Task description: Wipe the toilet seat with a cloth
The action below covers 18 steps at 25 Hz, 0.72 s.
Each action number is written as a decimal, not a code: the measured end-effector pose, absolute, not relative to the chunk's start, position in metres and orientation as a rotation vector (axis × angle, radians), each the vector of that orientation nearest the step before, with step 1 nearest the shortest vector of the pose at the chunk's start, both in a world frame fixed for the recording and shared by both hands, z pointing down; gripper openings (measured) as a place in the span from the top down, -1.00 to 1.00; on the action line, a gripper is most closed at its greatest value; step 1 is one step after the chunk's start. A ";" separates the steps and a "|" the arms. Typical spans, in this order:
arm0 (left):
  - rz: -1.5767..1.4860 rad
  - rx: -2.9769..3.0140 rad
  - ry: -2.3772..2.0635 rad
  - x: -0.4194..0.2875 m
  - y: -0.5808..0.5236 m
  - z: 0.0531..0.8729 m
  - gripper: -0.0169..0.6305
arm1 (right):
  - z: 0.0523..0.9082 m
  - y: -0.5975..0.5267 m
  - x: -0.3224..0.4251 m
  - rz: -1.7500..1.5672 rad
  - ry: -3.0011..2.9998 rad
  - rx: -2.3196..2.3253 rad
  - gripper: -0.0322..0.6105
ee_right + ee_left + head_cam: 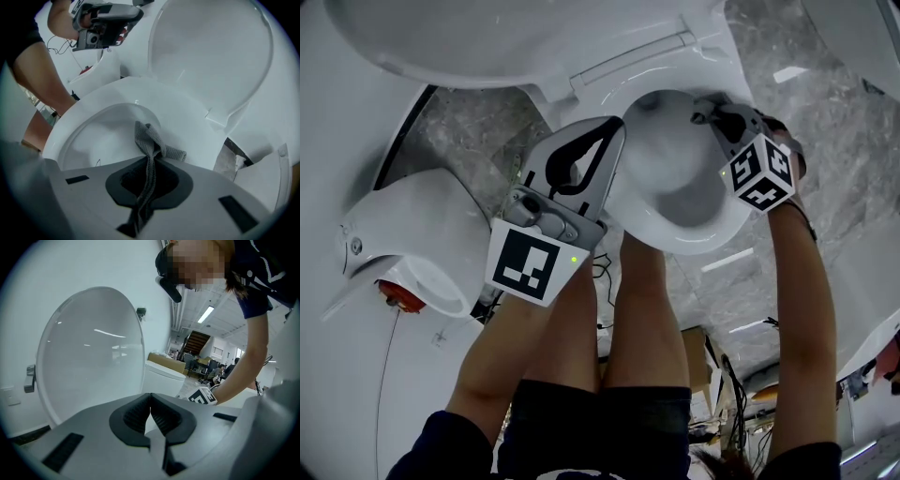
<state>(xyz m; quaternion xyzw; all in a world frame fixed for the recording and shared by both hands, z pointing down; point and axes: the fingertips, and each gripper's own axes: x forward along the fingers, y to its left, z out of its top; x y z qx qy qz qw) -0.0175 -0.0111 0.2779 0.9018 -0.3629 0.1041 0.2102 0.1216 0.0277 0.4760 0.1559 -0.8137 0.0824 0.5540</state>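
Grey knitted cloth [149, 143] pinched in right gripper [149, 164], draped over inner edge of glossy white toilet seat [187, 126], probably touching. Left gripper [150, 401] jaws together, empty. Best: press cloth flat, sweep round ring.

Left gripper [150, 401] fingers together, empty — right gripper [150, 161] pinching cloth [147, 137].

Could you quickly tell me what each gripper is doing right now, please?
Left gripper: closed, empty.
Right gripper: closed on the grey cloth.
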 end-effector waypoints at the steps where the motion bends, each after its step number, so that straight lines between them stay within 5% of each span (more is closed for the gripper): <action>1: 0.290 2.507 -1.008 -0.018 -0.012 0.278 0.88 | 0.476 0.039 0.129 0.214 -1.912 0.341 0.82; 10: 0.276 2.514 -0.999 -0.014 -0.018 0.277 0.88 | 0.458 0.087 0.176 0.417 -1.975 0.362 0.82; 18: 0.289 2.512 -0.988 -0.013 -0.015 0.281 0.89 | 0.444 -0.024 0.140 0.315 -2.179 0.612 0.82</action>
